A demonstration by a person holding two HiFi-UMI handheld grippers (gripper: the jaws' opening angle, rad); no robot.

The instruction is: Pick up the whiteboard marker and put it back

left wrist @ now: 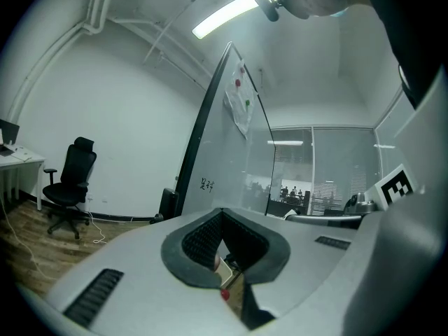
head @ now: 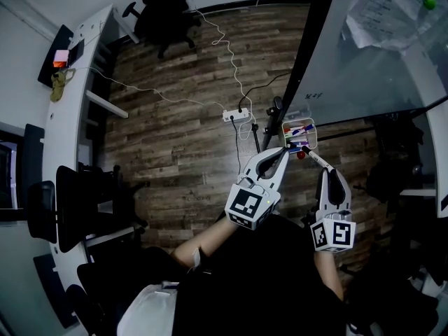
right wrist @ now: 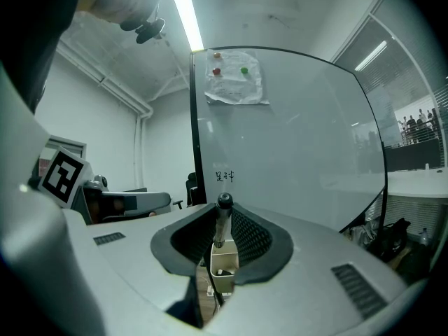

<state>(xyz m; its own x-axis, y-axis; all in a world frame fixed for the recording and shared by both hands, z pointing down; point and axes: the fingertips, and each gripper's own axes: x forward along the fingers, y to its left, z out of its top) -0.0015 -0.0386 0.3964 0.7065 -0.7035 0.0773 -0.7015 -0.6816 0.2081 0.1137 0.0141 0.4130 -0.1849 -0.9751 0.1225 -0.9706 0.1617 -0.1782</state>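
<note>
A black whiteboard marker (head: 316, 159) is clamped between the jaws of my right gripper (head: 329, 171), its free end pointing toward the white pen holder (head: 310, 140) at the whiteboard's (head: 378, 68) lower edge. In the right gripper view the marker (right wrist: 221, 222) stands upright between the pads of the right gripper (right wrist: 222, 214), with the holder (right wrist: 225, 266) just below it. My left gripper (head: 283, 151) hovers close beside the holder with its tips together and nothing held. In the left gripper view its jaws (left wrist: 222, 217) meet at the tips. A small red ball (left wrist: 225, 294) shows through the gap.
The holder contains several coloured markers. A paper sheet (head: 383, 9) is pinned to the board with magnets. A power strip (head: 236, 115) with cables lies on the wooden floor. An office chair (head: 164, 12) and a long white desk (head: 70, 110) stand at the left.
</note>
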